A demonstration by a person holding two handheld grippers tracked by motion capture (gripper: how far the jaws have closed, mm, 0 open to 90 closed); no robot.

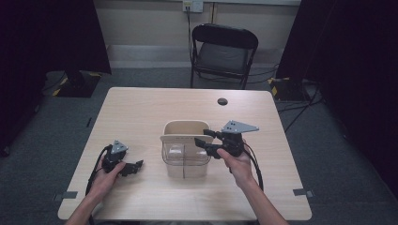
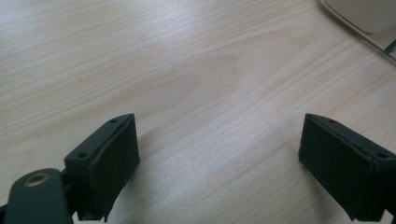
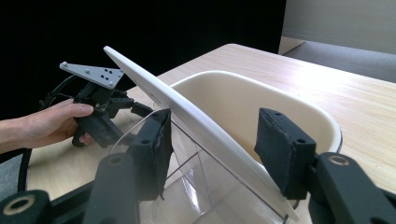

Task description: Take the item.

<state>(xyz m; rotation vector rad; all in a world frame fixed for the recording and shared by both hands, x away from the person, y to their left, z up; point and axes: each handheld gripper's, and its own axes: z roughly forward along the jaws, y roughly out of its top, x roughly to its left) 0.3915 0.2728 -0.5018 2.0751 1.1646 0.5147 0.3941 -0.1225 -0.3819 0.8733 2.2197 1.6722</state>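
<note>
A container (image 1: 185, 154) stands at the middle of the table, with a cream tub (image 3: 261, 100) at the back and a clear plastic part (image 3: 196, 191) at the front. Its thin white lid (image 3: 154, 88) is tilted up on a slant. My right gripper (image 1: 205, 144) is open at the container's right top edge. In the right gripper view, the right gripper (image 3: 217, 140) has one jaw on each side of the slanted lid, without clamping it. My left gripper (image 1: 134, 168) rests low on the table left of the container, open, and holds nothing (image 2: 219, 149).
The light wooden table (image 1: 141, 108) has a round black cable hole (image 1: 222, 101) near its far edge. A black folding chair (image 1: 224, 51) stands behind the table. The container's corner (image 2: 364, 18) shows at the top right of the left gripper view.
</note>
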